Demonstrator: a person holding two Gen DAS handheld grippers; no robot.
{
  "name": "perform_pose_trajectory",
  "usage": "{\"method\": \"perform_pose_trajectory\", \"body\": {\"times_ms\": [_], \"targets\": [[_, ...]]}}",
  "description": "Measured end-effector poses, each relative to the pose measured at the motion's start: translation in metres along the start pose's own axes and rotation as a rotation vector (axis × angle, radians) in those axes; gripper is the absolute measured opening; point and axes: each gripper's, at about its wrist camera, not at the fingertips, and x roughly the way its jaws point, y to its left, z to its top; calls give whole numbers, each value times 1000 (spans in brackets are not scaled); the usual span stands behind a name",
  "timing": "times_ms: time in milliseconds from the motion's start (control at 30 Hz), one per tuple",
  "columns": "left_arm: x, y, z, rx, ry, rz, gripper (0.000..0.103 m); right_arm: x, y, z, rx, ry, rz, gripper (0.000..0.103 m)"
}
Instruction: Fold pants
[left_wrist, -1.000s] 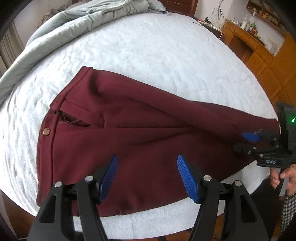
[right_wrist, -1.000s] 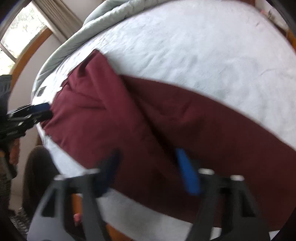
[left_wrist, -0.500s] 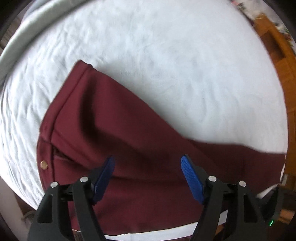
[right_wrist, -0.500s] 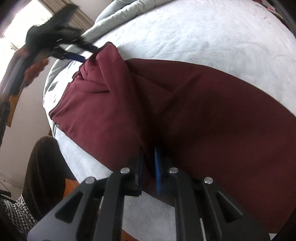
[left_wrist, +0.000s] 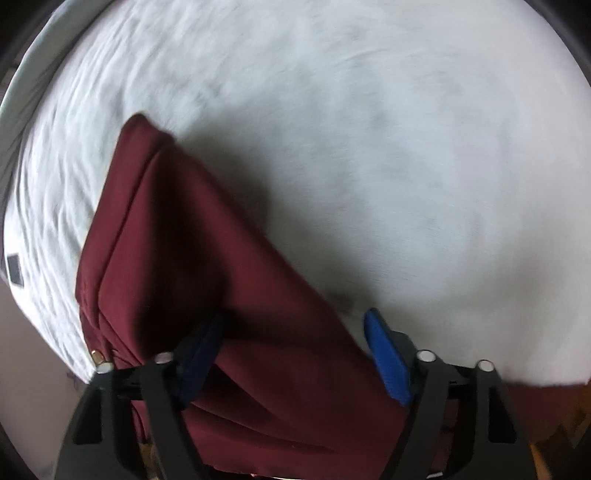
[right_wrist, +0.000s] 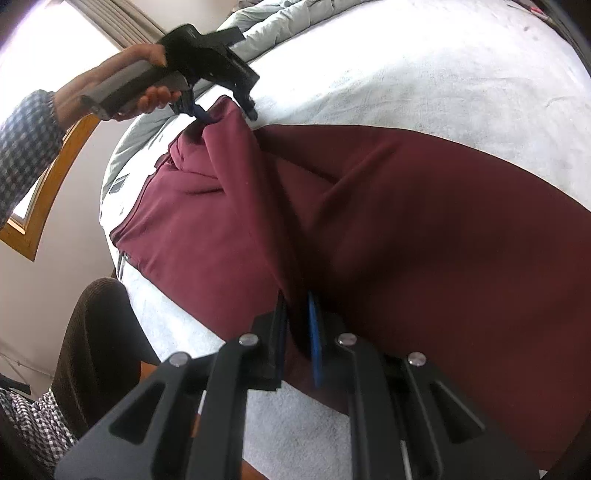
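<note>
Right fingers (right_wrist: 316, 339) pinched shut on pants (right_wrist: 406, 229) fabric. Left gripper (left_wrist: 295, 350) jaws just narrowing, half-spread, straddling the waistband fold; I see no pinch yet.

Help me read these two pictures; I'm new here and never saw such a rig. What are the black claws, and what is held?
No robot: a person holds a two-finger clamp in each hand, each with a wide-angle camera looking along its fingers. One picture comes from the left gripper, one from the right gripper. Maroon pants lie on a white bed cover. The right gripper is shut on a fold of the pants near the bed's edge. The left gripper stands open astride the waistband end, and its jaws have just been closing.
</note>
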Motion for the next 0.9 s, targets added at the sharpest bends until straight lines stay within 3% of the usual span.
{"method": "perform_pose_trajectory", "body": {"times_ms": [67,133,200,333,433,500,700,800,900], "targets": [[1,7,-1,-28,-6,-23,52,-2,0,0,-4,-3,-2,11],[-3,16,-9,-59,-23,-94,25,-4,-1,0,5,-9,2,11],[-15,25,-24,-81,-79,-149,17,-6,-3,-1,16,-16,6,11],[-46,56,-80,-115,-285,-265,15,-12,-4,-2,20,-23,-3,12],[-60,87,-156,-148,-473,-355,15,-17,-2,-2,14,-24,-12,12],[-52,106,-200,-184,-541,-403,15,-20,-2,-4,11,-21,-23,12],[11,135,-284,-300,-566,-484,15,-24,4,-11,12,8,-69,12],[52,139,-292,-350,-513,-539,17,-24,7,-11,26,17,-85,15],[85,151,-294,-396,-487,-644,20,-28,12,-9,39,23,-109,26]]}}
